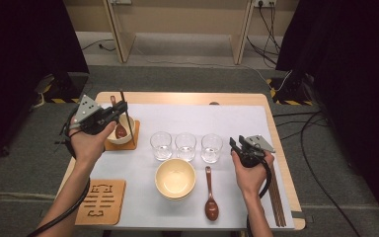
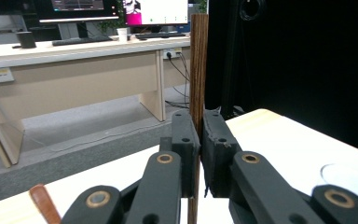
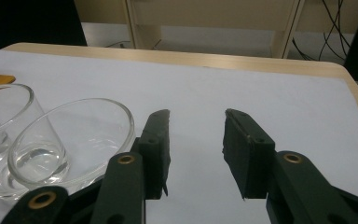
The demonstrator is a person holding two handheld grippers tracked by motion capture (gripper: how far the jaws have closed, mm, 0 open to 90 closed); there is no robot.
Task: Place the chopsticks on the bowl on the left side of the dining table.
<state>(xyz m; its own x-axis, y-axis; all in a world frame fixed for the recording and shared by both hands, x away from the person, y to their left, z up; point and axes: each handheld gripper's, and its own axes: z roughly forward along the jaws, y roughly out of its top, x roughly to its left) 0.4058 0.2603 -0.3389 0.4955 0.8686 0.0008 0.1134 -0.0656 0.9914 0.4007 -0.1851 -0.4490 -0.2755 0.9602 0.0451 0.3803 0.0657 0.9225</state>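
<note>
My left gripper (image 1: 120,109) (image 2: 199,128) is shut on a dark wooden chopstick (image 1: 127,118) (image 2: 198,65), which stands nearly upright between the jaws. It hovers over a small cream bowl (image 1: 127,134) on a wooden coaster (image 1: 134,143); a brown spoon (image 1: 120,129) (image 2: 43,203) rests in that bowl. My right gripper (image 1: 237,144) (image 3: 196,128) is open with nothing between its jaws, just right of three glasses (image 1: 185,146). The nearest glass (image 3: 70,137) stands beside its left jaw, apart from it.
A larger cream bowl (image 1: 175,178) sits at the front centre, with a brown spoon (image 1: 210,196) to its right. Chopsticks (image 1: 276,197) lie along the table's right edge. A carved wooden coaster (image 1: 101,201) lies at the front left. A white mat (image 1: 202,118) covers the table.
</note>
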